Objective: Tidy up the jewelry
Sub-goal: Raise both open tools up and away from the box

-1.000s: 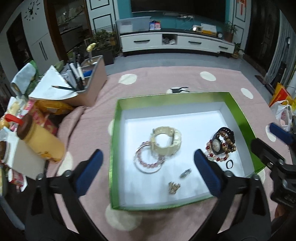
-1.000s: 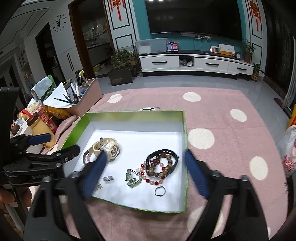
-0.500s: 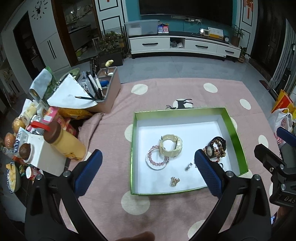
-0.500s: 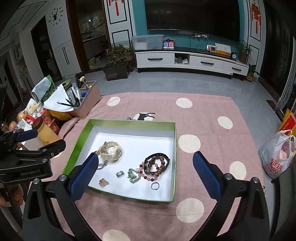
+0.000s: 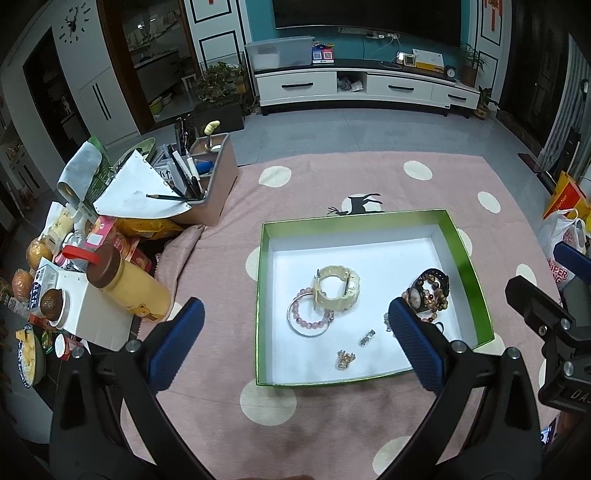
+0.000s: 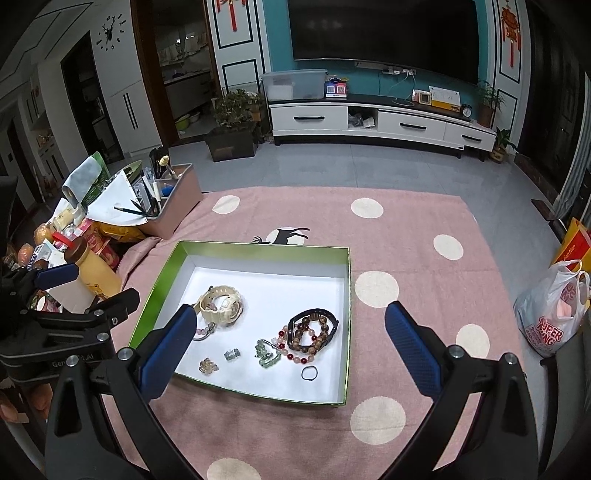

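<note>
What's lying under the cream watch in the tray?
The pink bead bracelet and a thin silver bangle run under the cream watch. Their covered parts can't be seen.

- We see a pink dotted rug [image 6: 406,229] on grey tile floor [image 6: 369,170]
- We note a white TV cabinet [image 6: 380,123], dark TV [image 6: 380,37], teal wall [image 6: 277,37]
- Wall clock [image 6: 109,34] at left

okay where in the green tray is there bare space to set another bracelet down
The far strip of the green tray, between its back wall and the cream watch, is bare. So is the near right corner past the small black ring. The middle is crowded: the beaded bracelet pile and small charms.
</note>
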